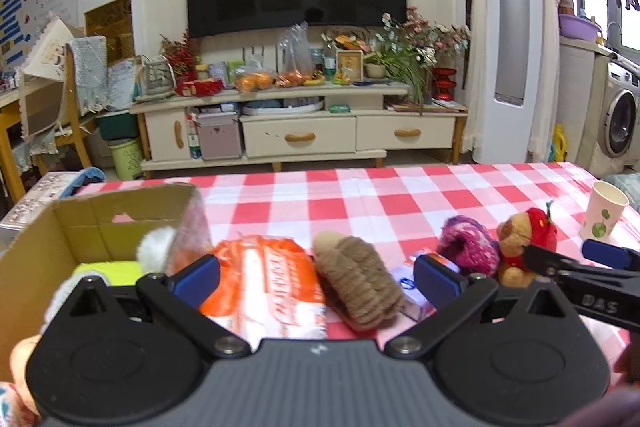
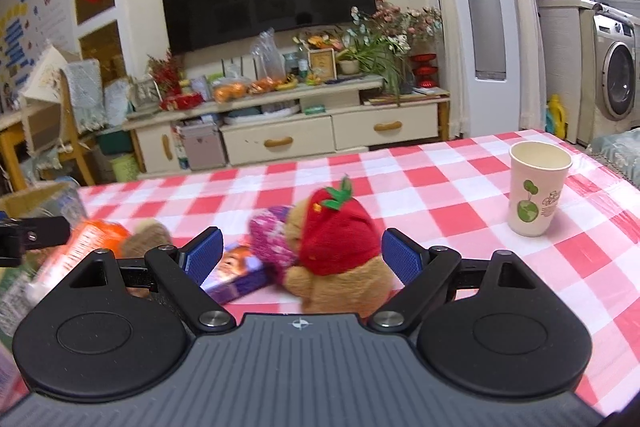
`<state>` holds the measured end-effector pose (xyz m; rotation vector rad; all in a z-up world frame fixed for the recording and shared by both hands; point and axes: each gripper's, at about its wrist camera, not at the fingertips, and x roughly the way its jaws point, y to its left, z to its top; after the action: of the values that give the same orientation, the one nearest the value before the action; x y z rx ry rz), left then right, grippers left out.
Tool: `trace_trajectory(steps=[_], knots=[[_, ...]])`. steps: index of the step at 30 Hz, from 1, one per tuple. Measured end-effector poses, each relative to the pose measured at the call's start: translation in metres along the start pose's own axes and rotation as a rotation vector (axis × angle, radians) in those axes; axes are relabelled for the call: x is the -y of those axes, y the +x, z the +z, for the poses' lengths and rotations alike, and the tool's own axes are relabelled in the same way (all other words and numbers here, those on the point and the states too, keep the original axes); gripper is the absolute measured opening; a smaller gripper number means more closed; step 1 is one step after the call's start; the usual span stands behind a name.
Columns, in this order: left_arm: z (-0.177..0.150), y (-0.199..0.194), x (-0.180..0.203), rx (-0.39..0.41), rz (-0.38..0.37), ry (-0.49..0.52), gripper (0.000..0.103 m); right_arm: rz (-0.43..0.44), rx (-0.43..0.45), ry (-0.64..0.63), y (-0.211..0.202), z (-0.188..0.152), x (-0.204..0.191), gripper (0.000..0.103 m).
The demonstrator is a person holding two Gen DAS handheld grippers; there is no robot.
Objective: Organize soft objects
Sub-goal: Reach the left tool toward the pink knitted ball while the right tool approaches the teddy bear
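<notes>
My right gripper (image 2: 301,259) has its jaws spread wide and empty, and the teddy bear (image 2: 340,267) with the red strawberry hat sits right between the blue pads, at twelve o'clock and nearest of all. I judge it light and squashy; the pads will sink in, so I would take it across the round body below the hat, where the stuffing is thickest, and not by the hat, which could slip or pull. Touching the bear at ten o'clock is a purple knitted piece (image 2: 272,243), and under that, just beside it, a flat purple packet (image 2: 240,273). A careless close might catch the knit too. A paper cup (image 2: 536,187) stands upright well apart at two o'clock; it is stiff and tips easily, so I would keep clear.

My left gripper (image 1: 317,277) is likewise released, holding nothing. Close in front, at twelve o'clock, lie an orange plastic packet (image 1: 268,279), likely slippery and crinkly, and a brown ribbed knit (image 1: 360,279) touching its right side, soft and easy to pinch mid-fold. At ten o'clock stands an open cardboard box (image 1: 72,227) with a white fluffy ball (image 1: 156,247) and something yellow-green inside. All rest on the red checked tablecloth (image 1: 360,195).
</notes>
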<state>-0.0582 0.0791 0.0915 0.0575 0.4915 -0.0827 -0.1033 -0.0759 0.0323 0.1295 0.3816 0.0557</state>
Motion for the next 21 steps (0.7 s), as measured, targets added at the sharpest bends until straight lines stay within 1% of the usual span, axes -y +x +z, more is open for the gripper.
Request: trace_trajectory(steps=[3, 9, 21], knots=[[-0.001, 0.005, 0.006, -0.012, -0.013, 0.0, 0.102, -0.009, -0.023, -0.018, 0.012, -0.001, -0.002, 0.103], [0.004, 0.012, 0.02, -0.008, -0.038, 0.001, 0.102, -0.009, -0.063, -0.032, 0.031, 0.0, -0.001, 0.103], [0.006, 0.03, 0.046, -0.025, -0.115, 0.032, 0.102, 0.051, -0.141, -0.004, 0.054, 0.001, 0.01, 0.103]])
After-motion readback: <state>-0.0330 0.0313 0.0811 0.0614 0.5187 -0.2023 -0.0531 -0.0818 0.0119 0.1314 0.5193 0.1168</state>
